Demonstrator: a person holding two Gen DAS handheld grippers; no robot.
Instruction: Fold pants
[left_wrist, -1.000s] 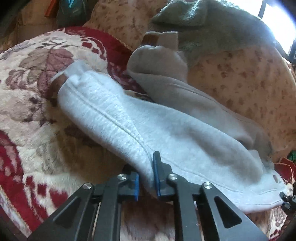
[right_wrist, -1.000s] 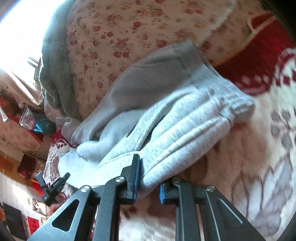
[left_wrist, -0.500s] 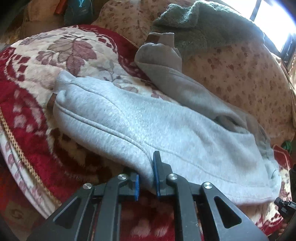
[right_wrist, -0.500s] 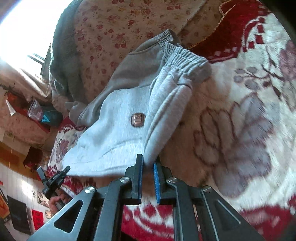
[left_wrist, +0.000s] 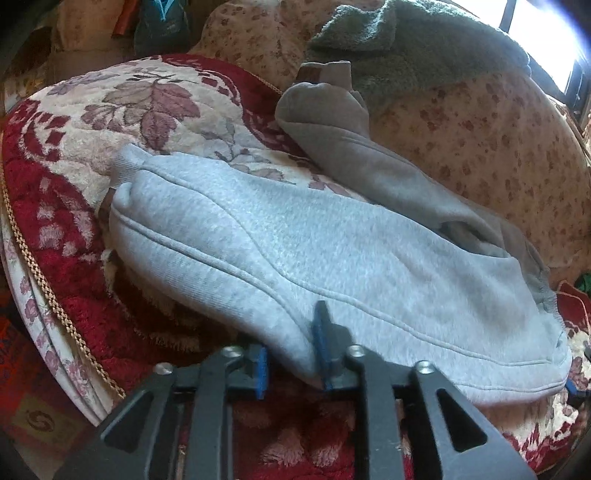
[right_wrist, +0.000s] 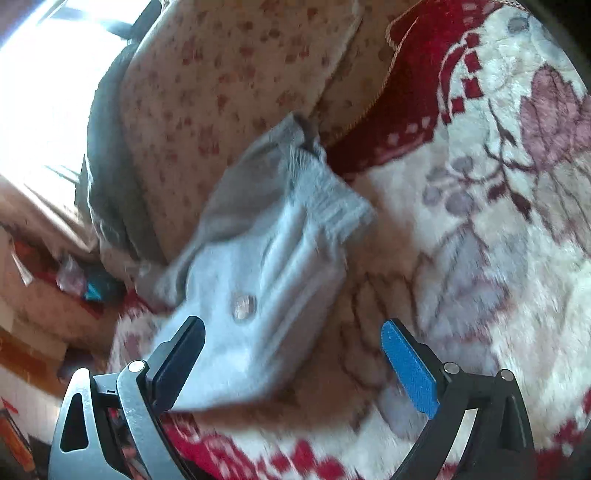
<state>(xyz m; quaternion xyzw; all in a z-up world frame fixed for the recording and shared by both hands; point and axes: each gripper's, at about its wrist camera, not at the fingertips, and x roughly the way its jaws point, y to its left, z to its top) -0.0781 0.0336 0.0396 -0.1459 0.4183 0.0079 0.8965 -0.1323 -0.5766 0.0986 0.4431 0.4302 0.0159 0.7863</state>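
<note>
Both wrist cams look steeply down, close over the bed. They share the pants (left_wrist: 332, 258) (right_wrist: 266, 295), seen from opposite ends.

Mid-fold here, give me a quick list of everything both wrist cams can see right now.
pants: one pair, light grey, lying on the blanket, legs doubled over each other
round patch: one, brownish, on the pants near the waistband
blanket: one, red and cream, floral, under the pants
cushion: one, beige, small red flowers, behind the pants
towel: one, grey-green, draped over the cushion
left gripper: black, blue pads, jaws opening, pants edge between them
right gripper: black, blue pads, jaws opening wide, pants corner between, untouched
</note>
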